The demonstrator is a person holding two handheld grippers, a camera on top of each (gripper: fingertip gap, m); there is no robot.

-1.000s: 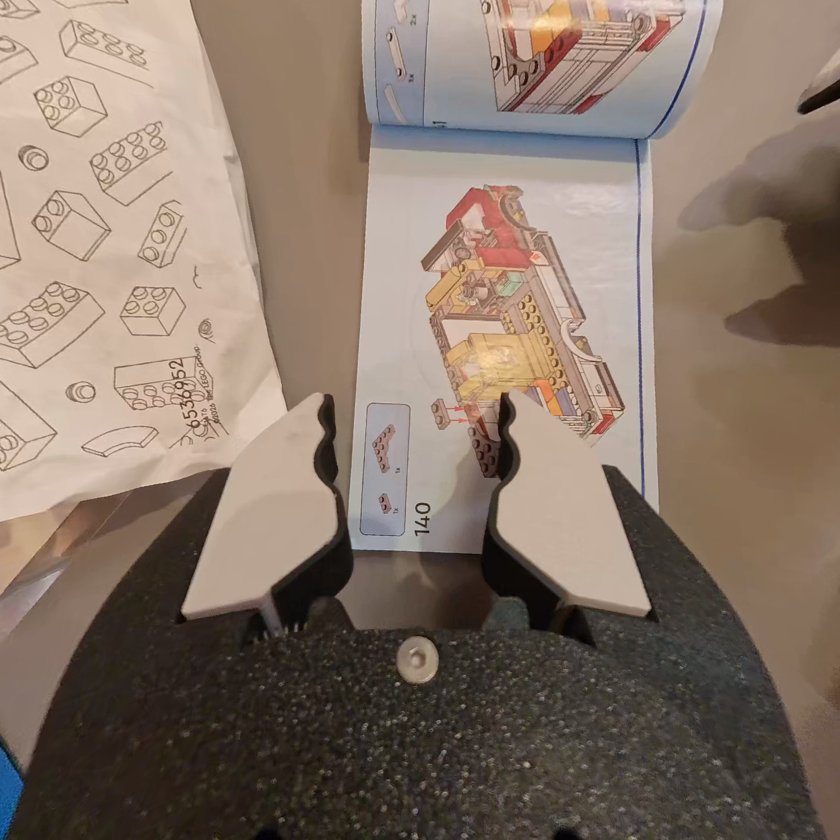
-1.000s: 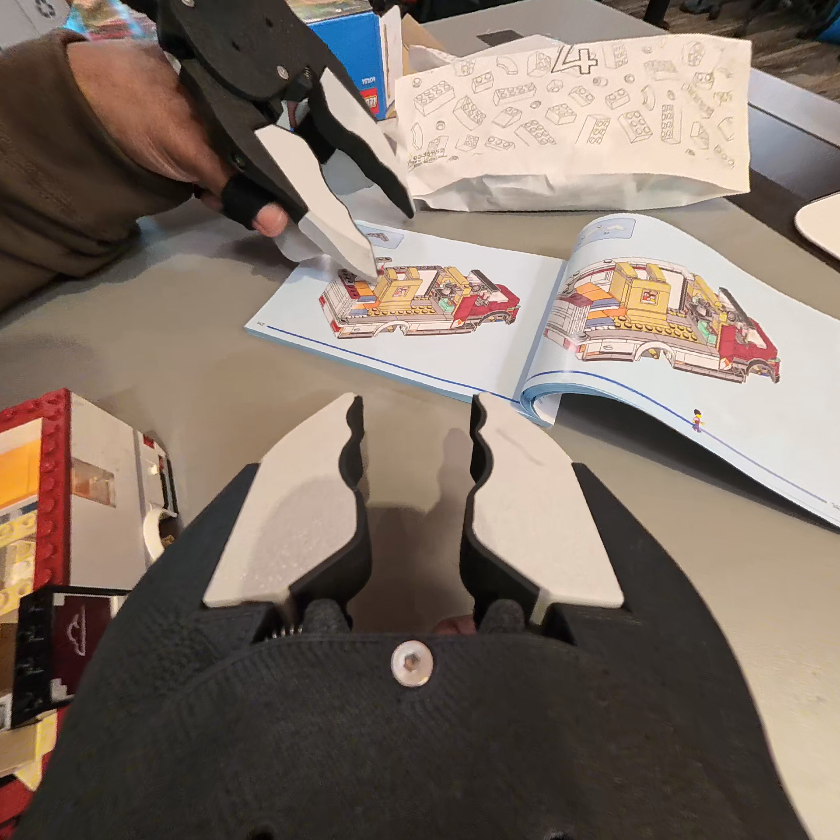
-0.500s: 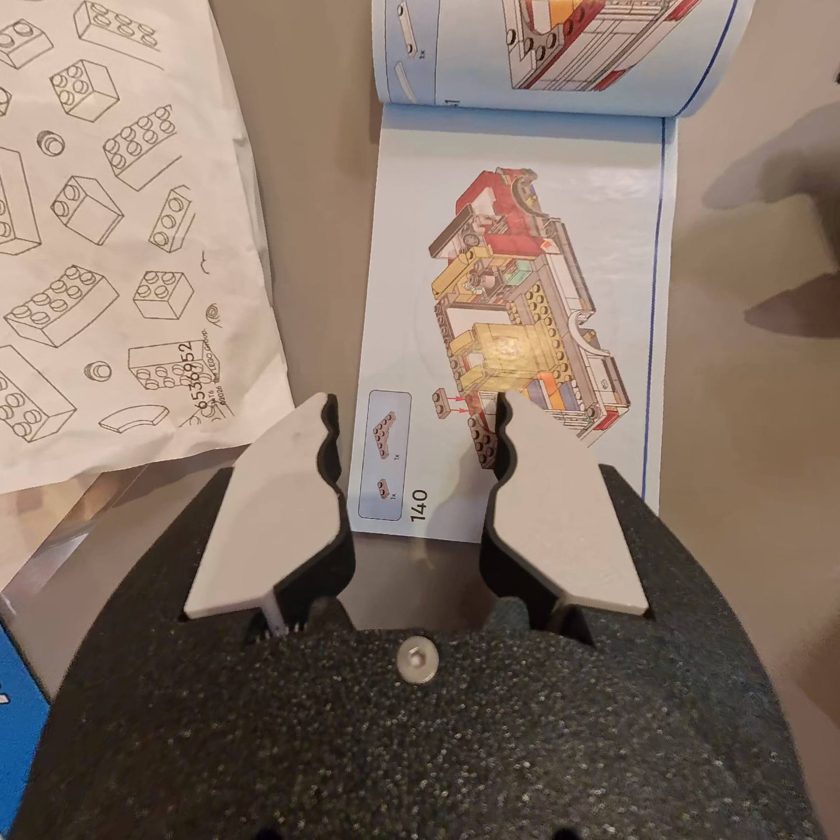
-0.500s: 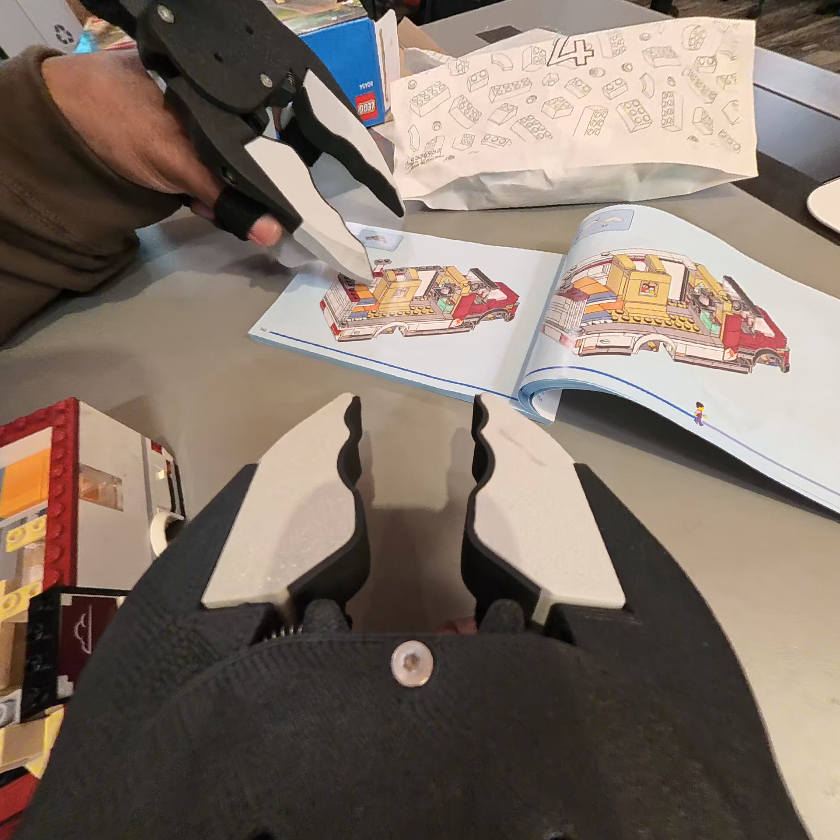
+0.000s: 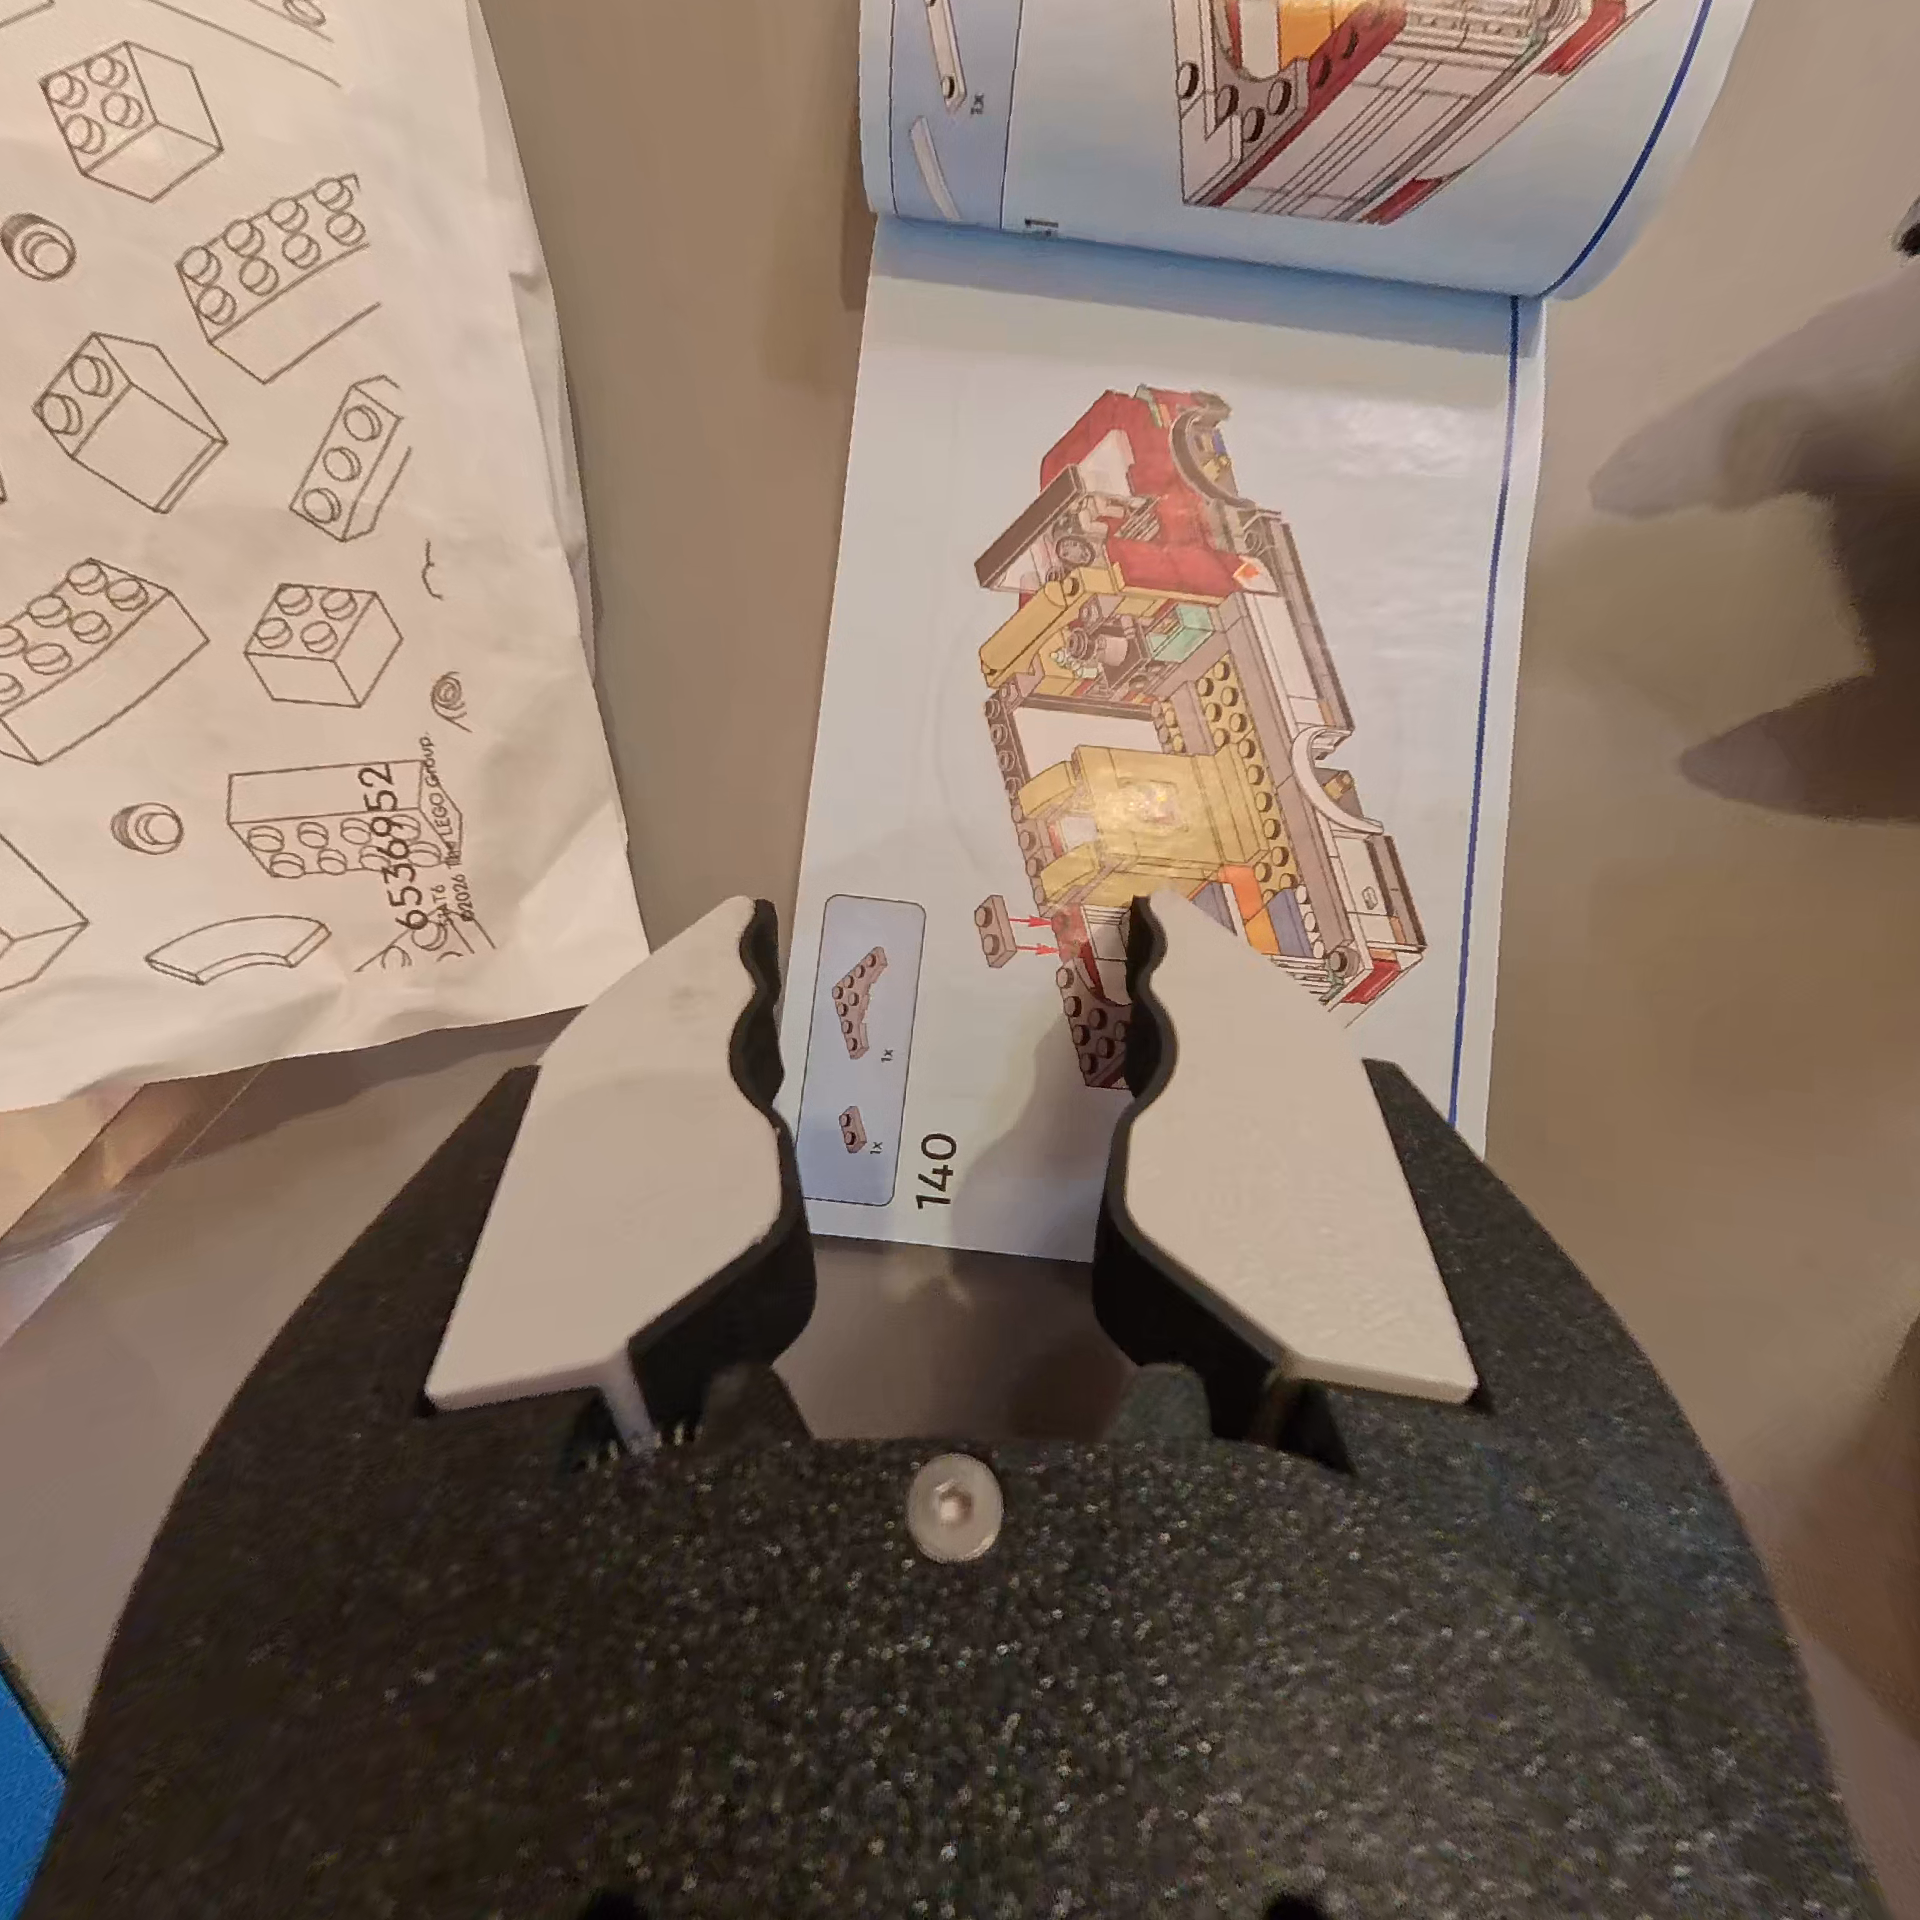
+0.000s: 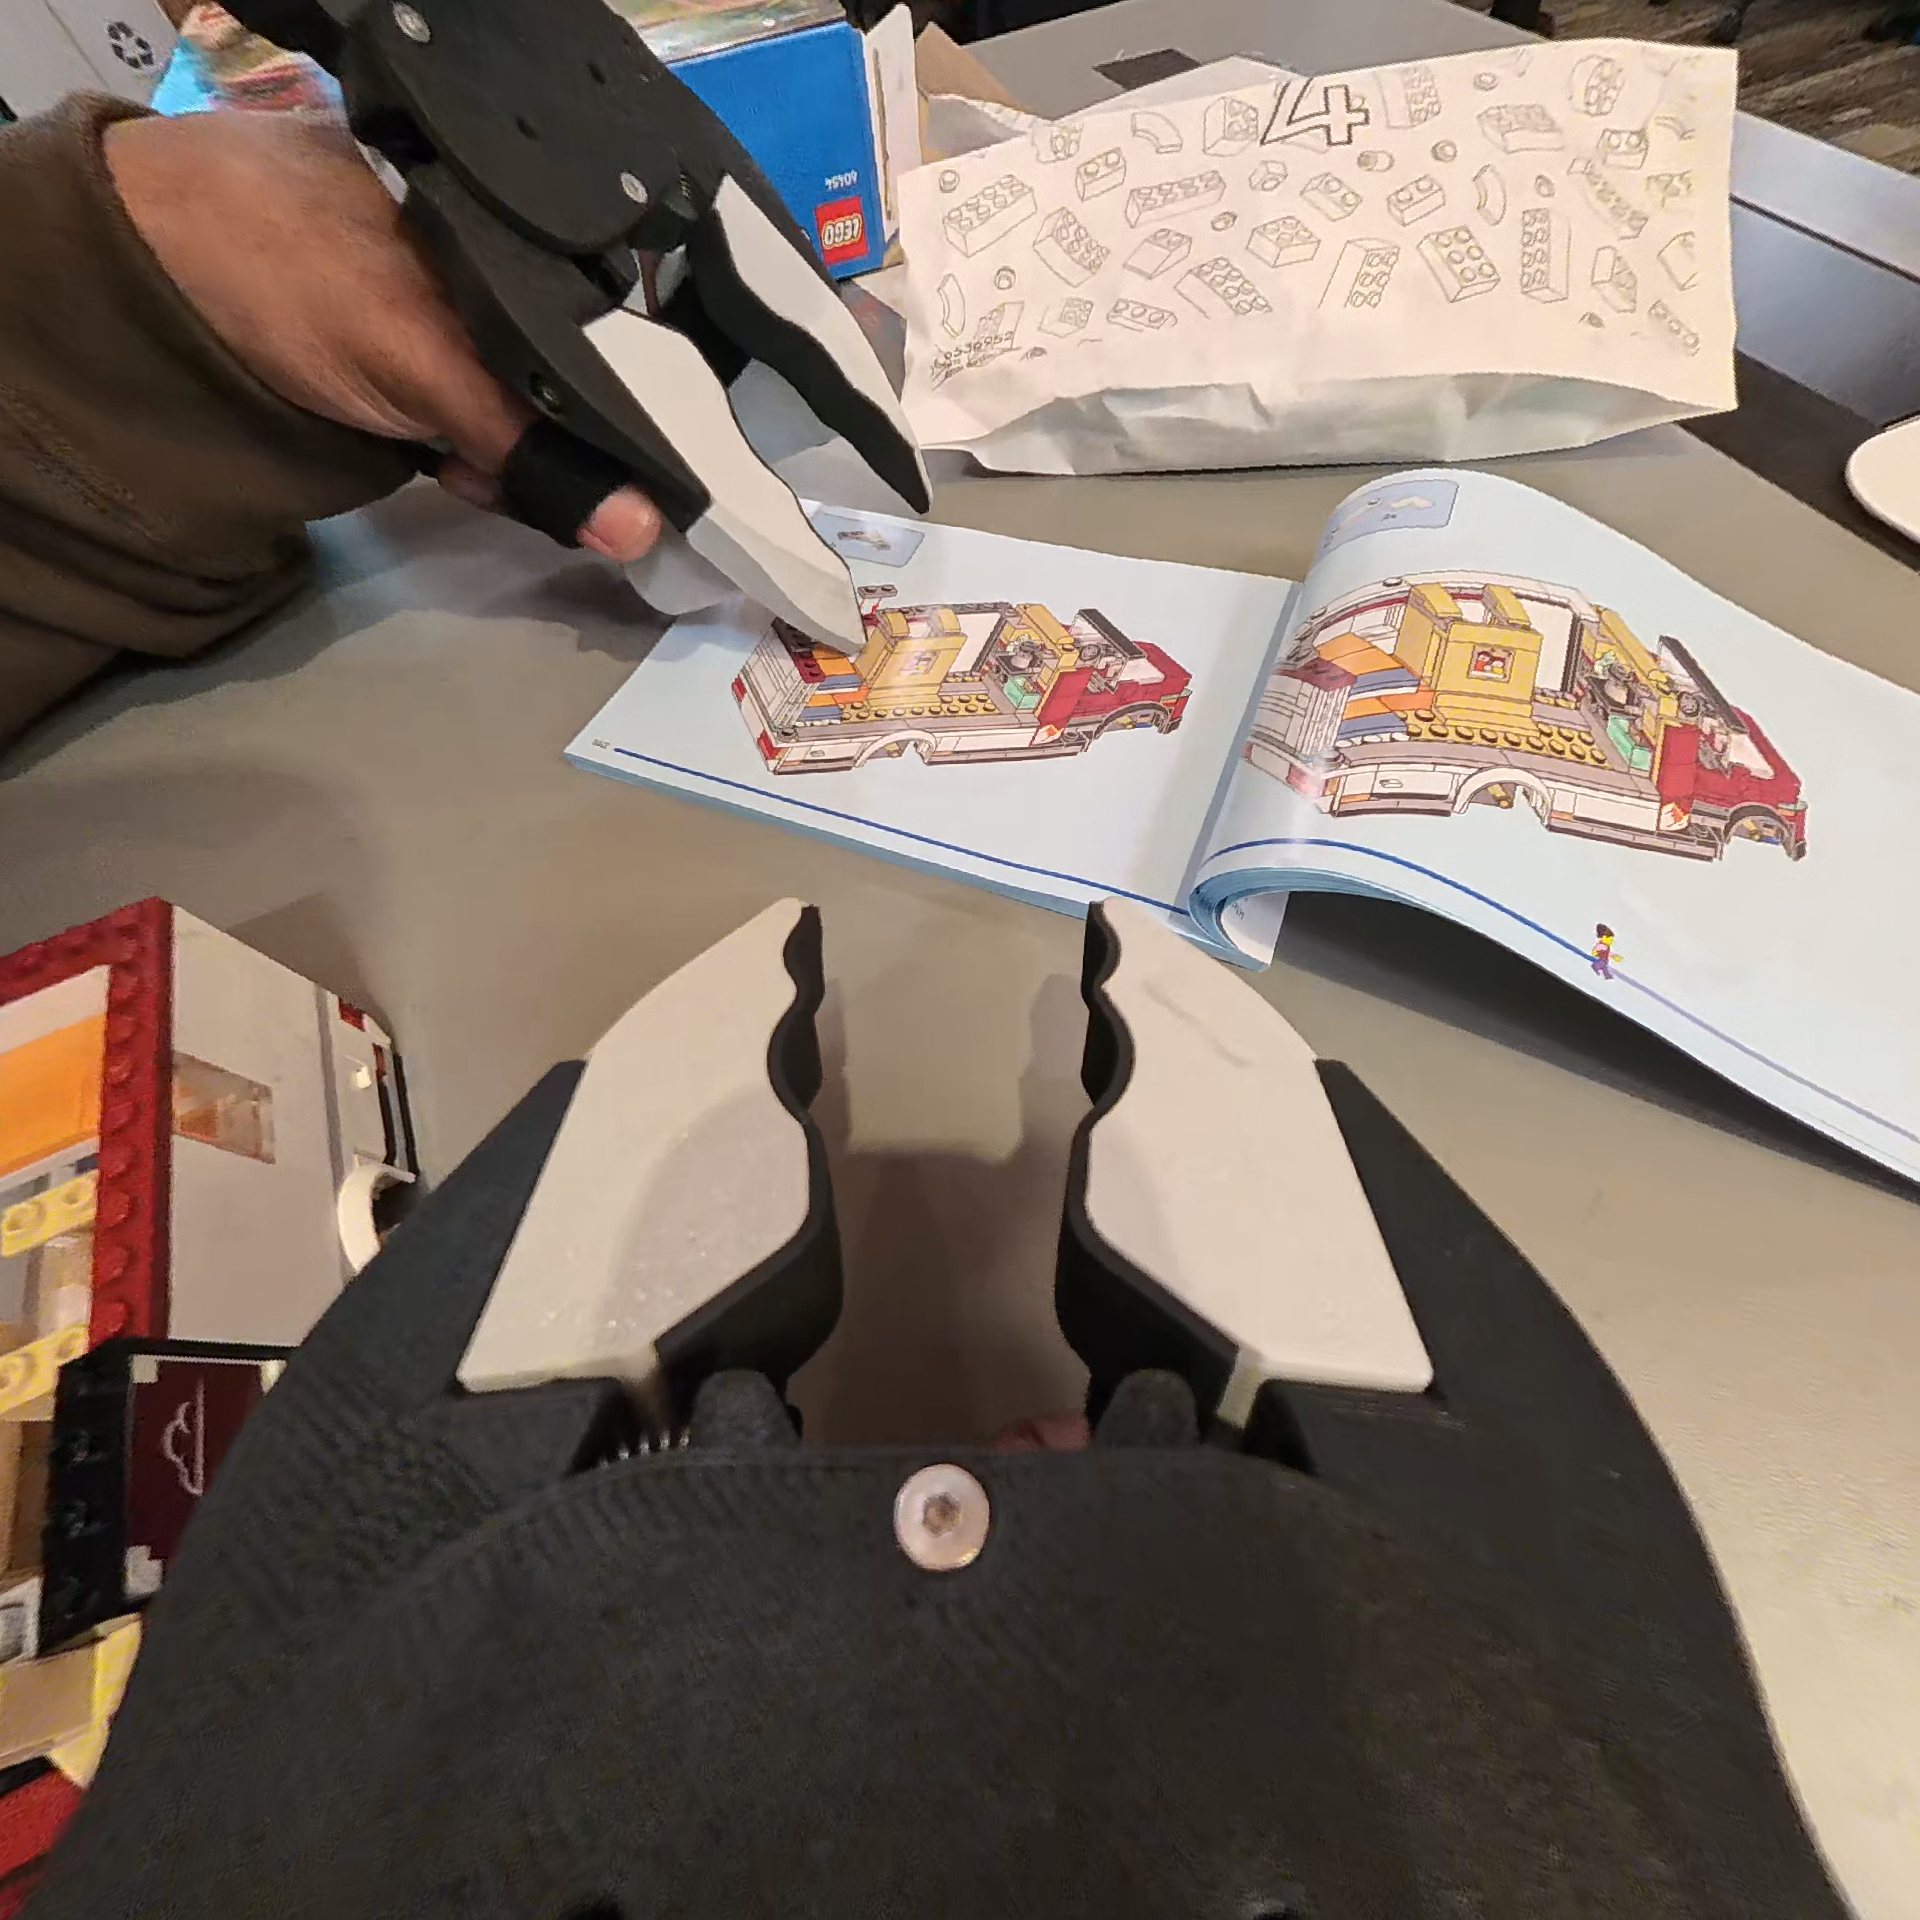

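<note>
Evidently, both grippers were held apart and empty: the left gripper [image 6: 883, 561] over the open booklet [image 6: 1039, 790] at upper centre, the right gripper [image 6: 945, 935] above bare table [image 6: 520, 831].

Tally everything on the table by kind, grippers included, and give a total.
Grippers: 2, left gripper and right gripper, both open and empty
Instruction booklet: 1
Printed paper bag: 1
Blue box: 1
Brick-built model: 1
Total: 6

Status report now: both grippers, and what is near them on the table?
Left gripper open, empty, tip at open instruction booklet. Right gripper open, empty, over bare table. Brick model at its left; paper bag beyond booklet.
</note>
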